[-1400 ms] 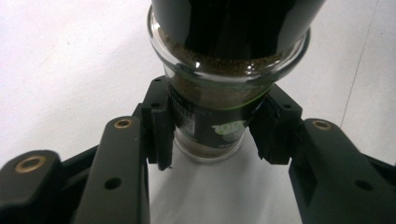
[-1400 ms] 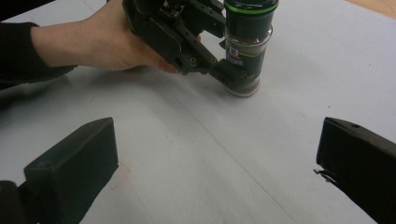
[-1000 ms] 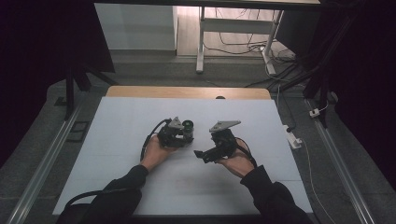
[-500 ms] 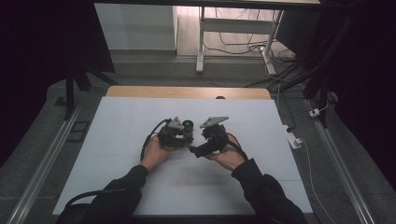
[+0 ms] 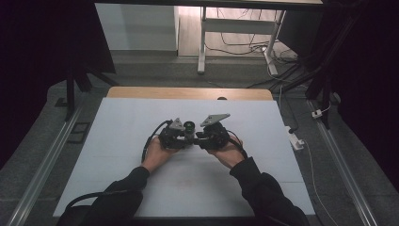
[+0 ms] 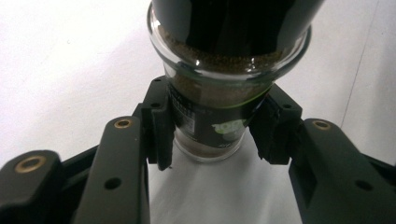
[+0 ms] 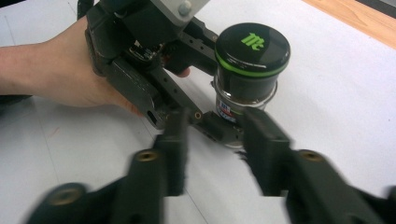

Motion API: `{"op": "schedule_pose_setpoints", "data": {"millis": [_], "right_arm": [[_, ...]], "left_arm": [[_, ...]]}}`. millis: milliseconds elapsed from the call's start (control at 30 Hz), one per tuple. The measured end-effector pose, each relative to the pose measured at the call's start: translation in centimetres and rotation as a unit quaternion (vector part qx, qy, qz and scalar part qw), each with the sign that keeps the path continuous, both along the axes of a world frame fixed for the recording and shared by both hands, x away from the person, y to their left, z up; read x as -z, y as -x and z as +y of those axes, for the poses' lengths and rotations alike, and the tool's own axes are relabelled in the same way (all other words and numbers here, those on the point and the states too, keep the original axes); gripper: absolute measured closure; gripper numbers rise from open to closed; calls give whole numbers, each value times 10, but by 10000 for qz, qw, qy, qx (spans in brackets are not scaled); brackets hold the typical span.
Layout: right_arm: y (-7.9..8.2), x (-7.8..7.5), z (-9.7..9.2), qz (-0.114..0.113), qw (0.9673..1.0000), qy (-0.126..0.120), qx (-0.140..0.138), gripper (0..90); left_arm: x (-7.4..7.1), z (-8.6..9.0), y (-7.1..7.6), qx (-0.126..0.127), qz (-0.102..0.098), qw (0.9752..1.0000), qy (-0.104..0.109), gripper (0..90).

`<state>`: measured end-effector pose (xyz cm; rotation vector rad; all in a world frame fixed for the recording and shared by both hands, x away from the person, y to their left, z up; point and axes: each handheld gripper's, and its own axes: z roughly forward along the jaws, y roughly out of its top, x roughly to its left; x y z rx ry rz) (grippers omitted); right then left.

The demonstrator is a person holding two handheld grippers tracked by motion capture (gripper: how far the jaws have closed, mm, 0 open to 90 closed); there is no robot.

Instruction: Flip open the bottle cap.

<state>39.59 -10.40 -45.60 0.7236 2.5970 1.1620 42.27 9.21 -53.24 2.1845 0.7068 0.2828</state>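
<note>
While I watch from above, both hands sit close together near the middle of the white table (image 5: 117,141), a little toward its far edge. My left gripper (image 6: 210,135) has its two black jaws pinched on the lower body of a small glass jar (image 6: 219,93); the pads (image 6: 159,126) press against the dark label on either side, glass touching both. Brown granules show through the glass above the label. From the right gripper view the jar (image 7: 247,70) stands upright on the table with a black lid (image 7: 252,46), a green ring round its rim and a green mark on top. The left hand (image 7: 51,74) wraps the left gripper's body just beside the jar.

My right gripper (image 7: 212,149) points at the jar from the near side, its jaws spread apart, one on each side of the jar's base. They look blurred here, and I can't tell whether either pad touches the glass. In the high view the right gripper (image 5: 211,136) sits just beside the left one (image 5: 176,136), nearly nose to nose, with the lid (image 5: 189,125) peeking up between them. A grey three-cornered plate (image 5: 215,118) tops the right gripper. A strip of bare wood (image 5: 188,92) runs along the table's far edge.
</note>
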Motion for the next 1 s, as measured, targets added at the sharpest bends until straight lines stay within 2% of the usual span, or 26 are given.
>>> {"op": "schedule_pose_setpoints", "data": {"millis": [33, 67, 100, 167, 267, 533, 633, 933, 1000], "right_arm": [[0, 0, 0, 0, 10000, 0, 0, 727], [-2, 1, 1, 55, 10000, -17, -32, 815], [-3, 1, 2, 82, 9999, -25, -52, 865], [-4, 2, 2, 128, 9999, -29, -61, 898], [-7, 4, 3, 259, 9996, -44, -53, 900], [-12, 1, 4, 308, 9991, -275, 56, 900], [-13, 2, 8, 320, 9991, -258, 73, 900], [-13, 0, 11, 268, 9991, -327, 105, 900], [-13, 0, 12, 186, 9993, -311, 103, 900]], "left_arm": [[0, 0, 0, 5, -2, 10000, -9, 539], [0, 0, 0, 8, -6, 10000, -16, 540], [0, 0, 0, 12, -5, 10000, -18, 540], [0, 0, 0, 15, -9, 10000, -26, 540], [0, 0, 0, 13, -6, 10000, -32, 540], [0, 0, 0, 12, -11, 10000, -40, 540], [0, 0, 0, 13, -12, 10000, -44, 540], [0, -1, 0, -1, -20, 10000, -33, 541], [0, -1, 0, 12, -30, 10000, -64, 541]]}}
